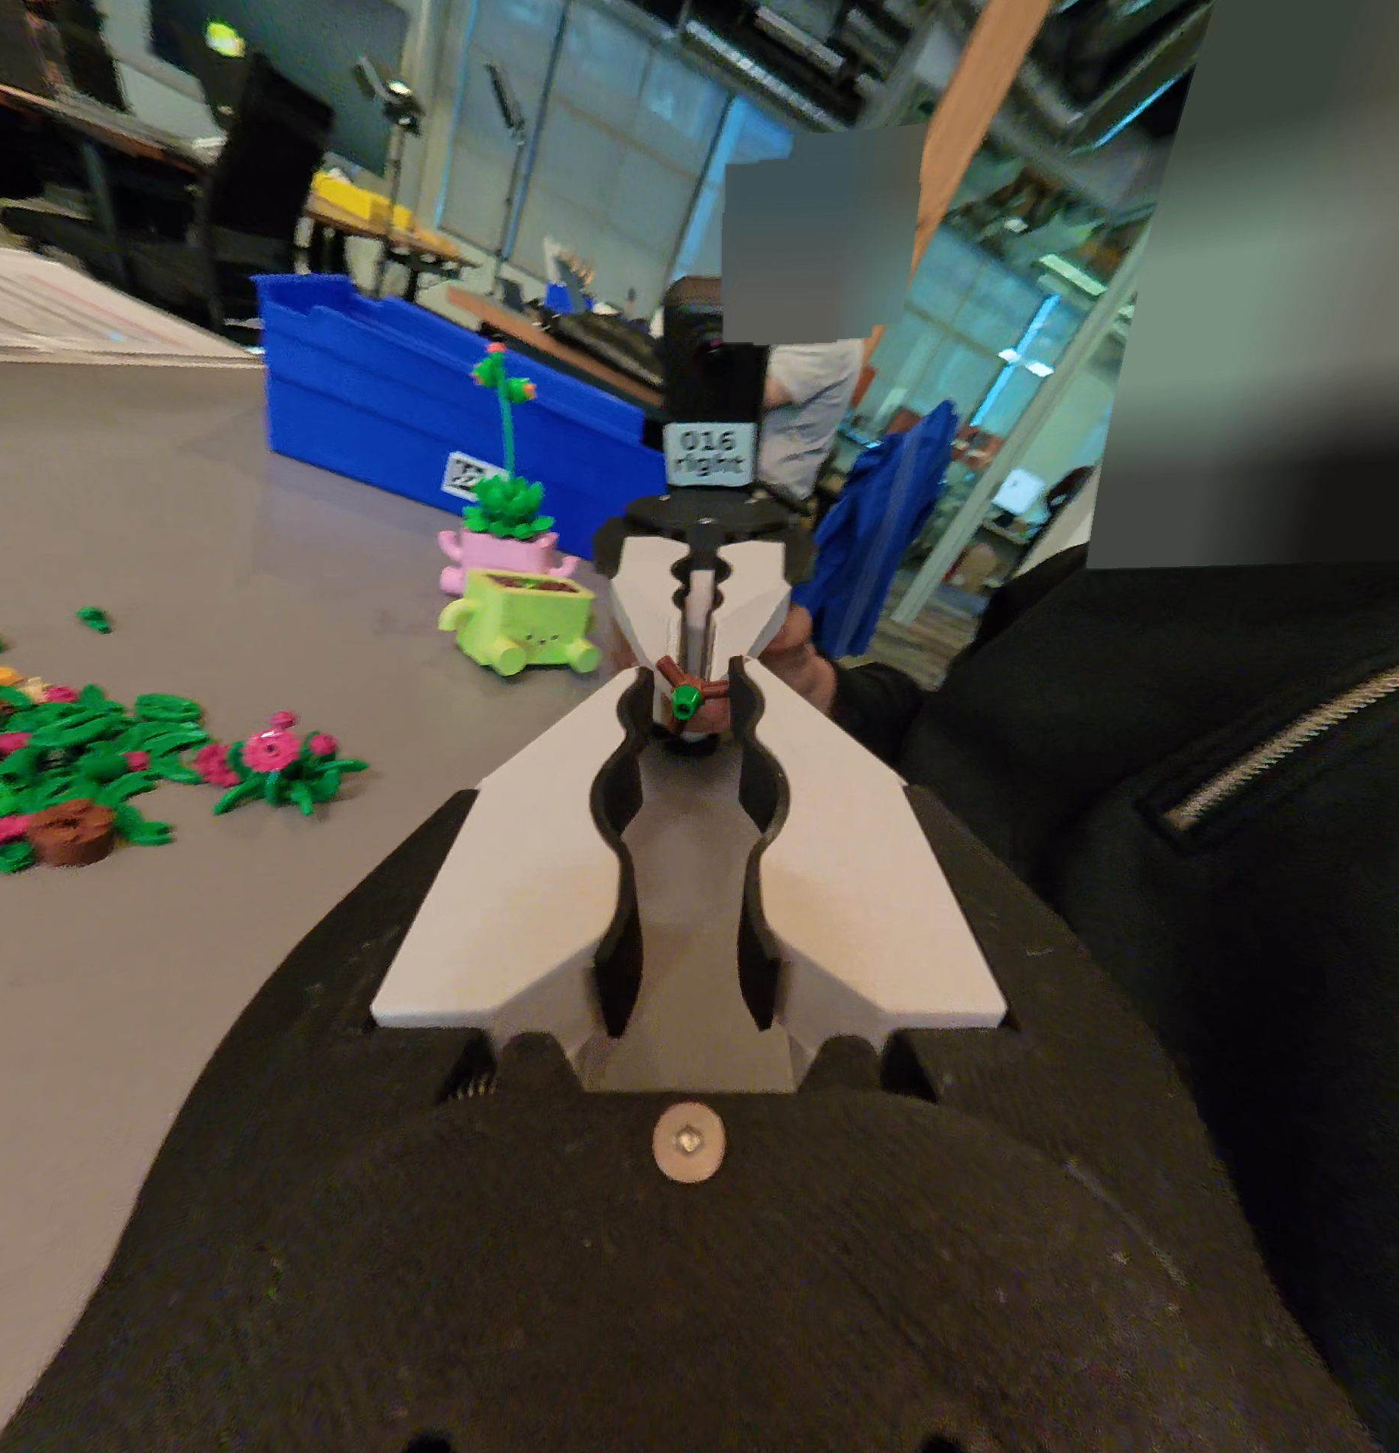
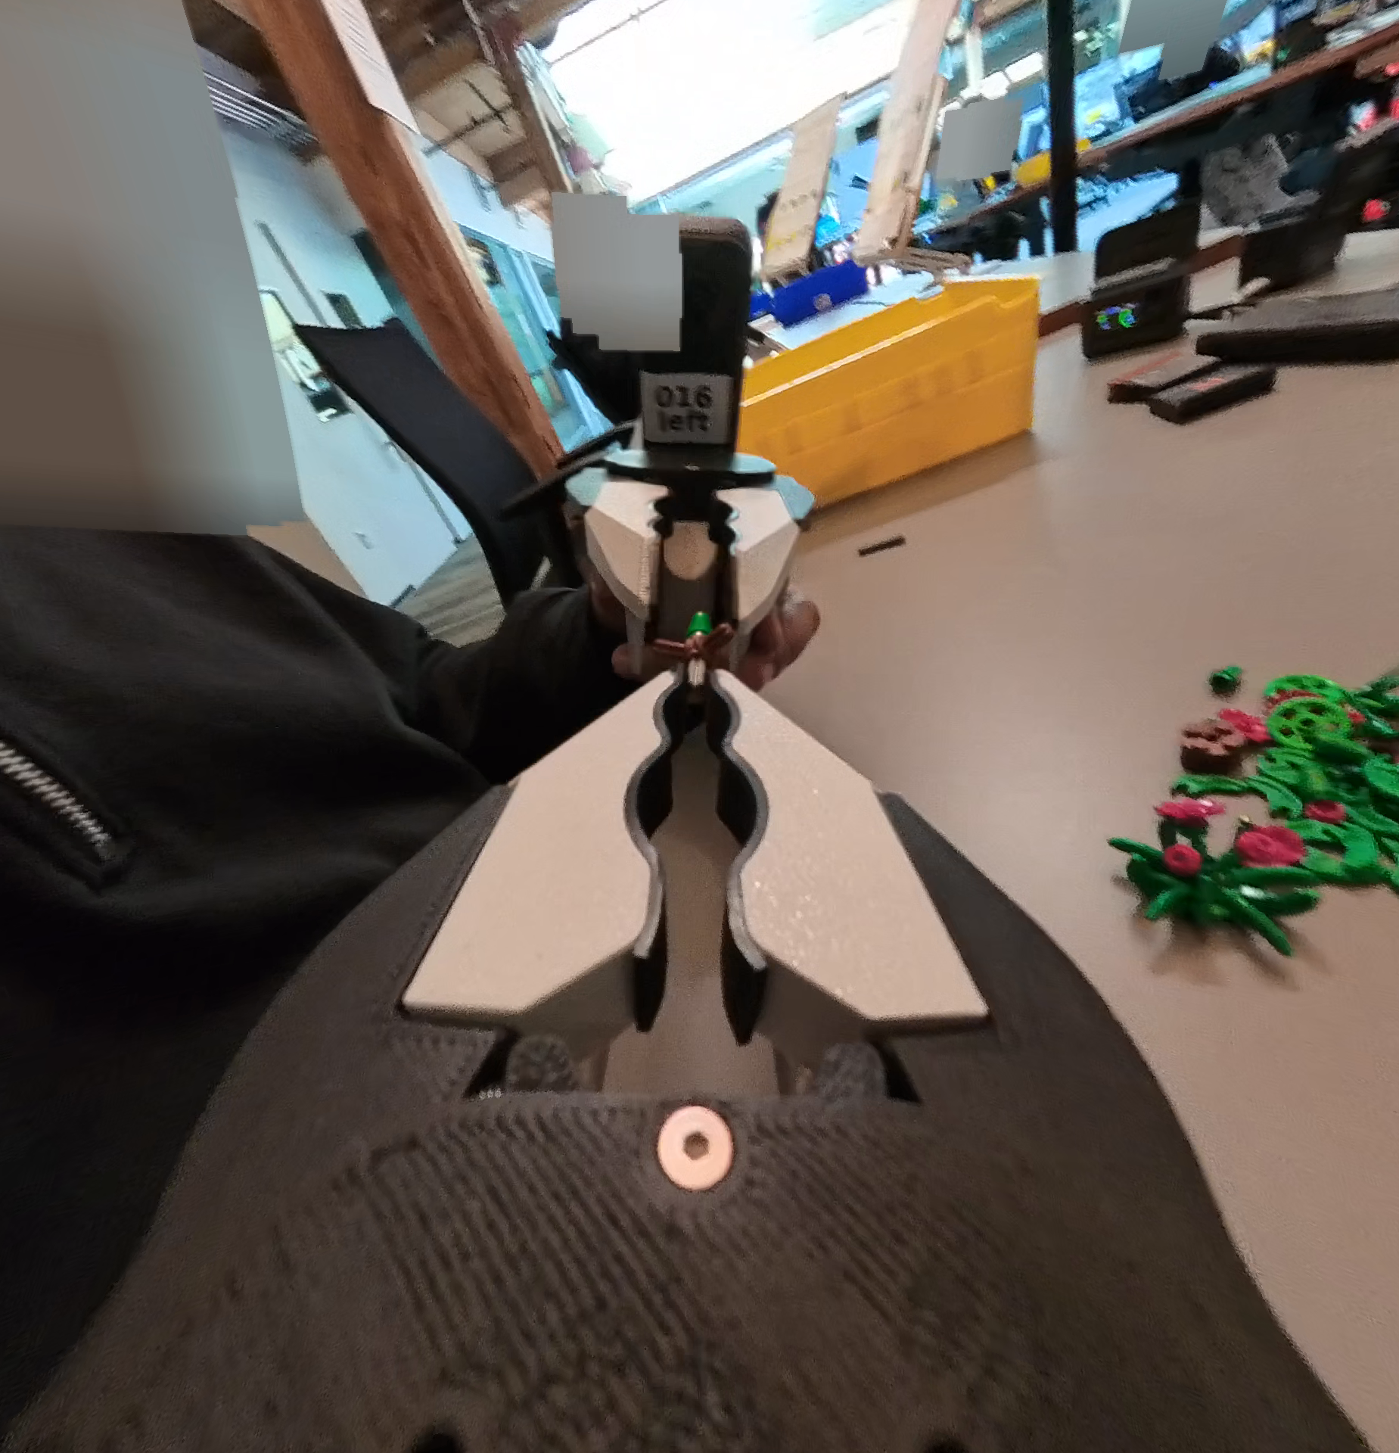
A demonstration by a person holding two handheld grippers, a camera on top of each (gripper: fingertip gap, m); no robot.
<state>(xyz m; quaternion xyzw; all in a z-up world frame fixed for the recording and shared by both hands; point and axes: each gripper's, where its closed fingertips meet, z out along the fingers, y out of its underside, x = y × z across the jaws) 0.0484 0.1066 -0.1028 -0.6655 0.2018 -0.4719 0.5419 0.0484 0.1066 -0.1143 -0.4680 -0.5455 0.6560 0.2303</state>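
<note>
- My left tool [image 1: 686, 686] has its jaws drawn in to a narrow gap, and a small brown pronged piece [image 1: 692, 696] with a green stud [image 1: 684, 702] on its face sits right between the tips. The prongs reach the black pads, but I cannot tell whether the pads really press it
- My right tool [image 2: 692, 682] meets it tip to tip from the far side. Its jaws are narrowed to a sliver and pinch a thin pale-and-green peg [image 2: 694, 672] just behind the brown piece, which is the same one seen from the back
- Both tools hang above the desk [image 1: 208, 550], close in front of a dark jacket [image 1: 1152, 786] – neither touches the desk
- Left of my left tool, well apart, lies a loose heap of green leaves and pink flowers [image 1: 91, 755], with a brown round block [image 1: 71, 832] in it
- Beyond and left of its tips stand a lime pot [image 1: 523, 621] and a pink pot [image 1: 499, 546] with a tall green stem, touching each other – a blue bin [image 1: 413, 393] behind them
- Past my right tool, a yellow bin [image 2: 892, 393] sits far off on the desk
</note>
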